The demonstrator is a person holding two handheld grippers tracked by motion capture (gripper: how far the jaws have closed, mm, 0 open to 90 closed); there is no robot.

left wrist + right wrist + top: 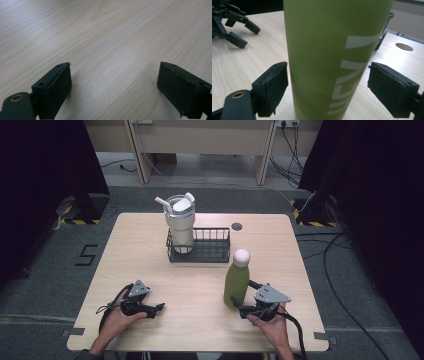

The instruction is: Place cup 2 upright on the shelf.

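Note:
A green bottle with a pale round cap stands upright on the wooden table, right of centre. My right gripper reaches in from the right, one jaw on each side of the bottle's lower body. In the right gripper view the bottle stands between the jaws of that gripper, with a narrow gap at the right pad. My left gripper rests low at the front left, and its jaws stand wide apart over bare wood. The left gripper also appears far off in the right gripper view.
A dark wire basket sits at the middle back of the table, holding a cream tumbler with a lid and straw in its left end. A round cable hole lies behind the basket. Bare wood stretches between the two grippers.

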